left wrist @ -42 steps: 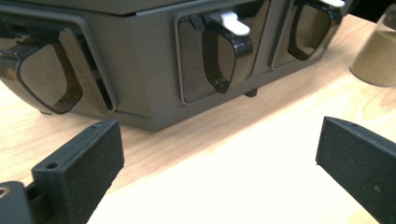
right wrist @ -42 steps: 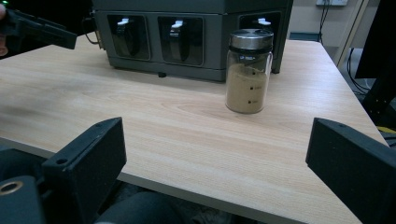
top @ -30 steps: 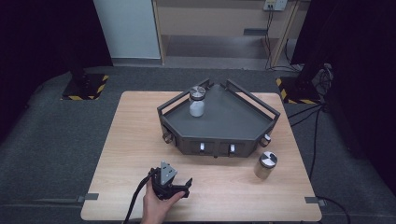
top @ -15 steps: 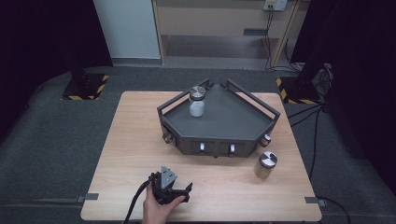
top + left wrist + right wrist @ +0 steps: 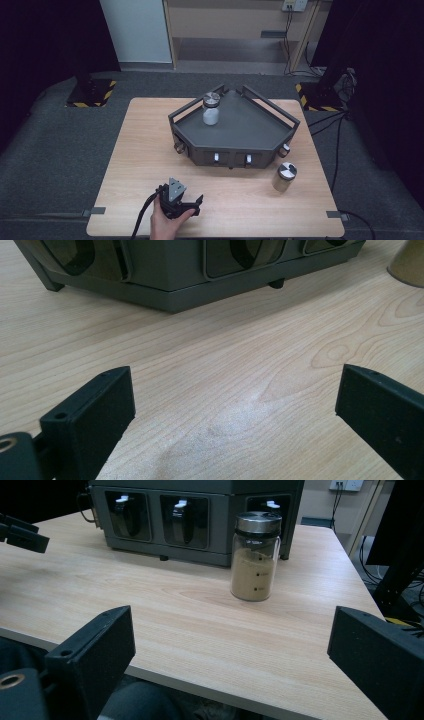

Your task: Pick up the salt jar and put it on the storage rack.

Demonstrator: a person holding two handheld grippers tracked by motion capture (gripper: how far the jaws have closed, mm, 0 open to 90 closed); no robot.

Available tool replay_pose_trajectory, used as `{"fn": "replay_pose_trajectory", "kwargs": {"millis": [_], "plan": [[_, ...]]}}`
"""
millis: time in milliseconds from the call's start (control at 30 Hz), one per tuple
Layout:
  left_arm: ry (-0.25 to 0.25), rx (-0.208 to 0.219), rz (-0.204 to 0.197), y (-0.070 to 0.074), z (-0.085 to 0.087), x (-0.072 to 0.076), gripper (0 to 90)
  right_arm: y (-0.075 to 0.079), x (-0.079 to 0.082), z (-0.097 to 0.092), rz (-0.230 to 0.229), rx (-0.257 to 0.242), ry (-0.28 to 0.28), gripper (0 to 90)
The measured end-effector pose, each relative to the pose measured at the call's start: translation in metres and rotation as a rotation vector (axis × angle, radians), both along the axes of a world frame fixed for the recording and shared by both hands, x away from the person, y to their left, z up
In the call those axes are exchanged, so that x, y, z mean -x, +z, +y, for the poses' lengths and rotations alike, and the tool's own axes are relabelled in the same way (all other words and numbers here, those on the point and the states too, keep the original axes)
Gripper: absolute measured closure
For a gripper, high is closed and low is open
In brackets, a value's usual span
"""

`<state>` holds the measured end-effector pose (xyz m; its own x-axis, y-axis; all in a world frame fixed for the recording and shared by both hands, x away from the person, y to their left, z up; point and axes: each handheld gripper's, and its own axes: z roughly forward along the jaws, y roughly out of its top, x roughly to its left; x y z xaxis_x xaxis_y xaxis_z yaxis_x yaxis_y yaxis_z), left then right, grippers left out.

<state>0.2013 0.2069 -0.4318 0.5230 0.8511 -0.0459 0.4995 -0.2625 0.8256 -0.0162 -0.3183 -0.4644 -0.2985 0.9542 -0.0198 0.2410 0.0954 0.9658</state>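
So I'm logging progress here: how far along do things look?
One white-filled jar already stands on the dark rack. Nothing is in hand: the left gripper and right gripper are both open and hold nothing. The brown-filled jar stands on the table beside the rack, untouched.

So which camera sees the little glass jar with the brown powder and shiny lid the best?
The right gripper view: the glass jar of brown powder stands close and whole, silver lid, powder and printed marks clear. The high view shows it small from above, mostly lid, right of the dark grey rack. The left gripper view catches just a brown edge at its corner.
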Motion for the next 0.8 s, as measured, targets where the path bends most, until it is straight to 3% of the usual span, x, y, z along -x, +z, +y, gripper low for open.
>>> {"fn": "replay_pose_trajectory", "kwargs": {"millis": [800], "plan": [[0.004,0.006,0.0,-0.0004,0.0019,-0.0015,1.6,-0.0001,-0.0018,-0.0008,0.008,0.001,0.001,5.1]]}}
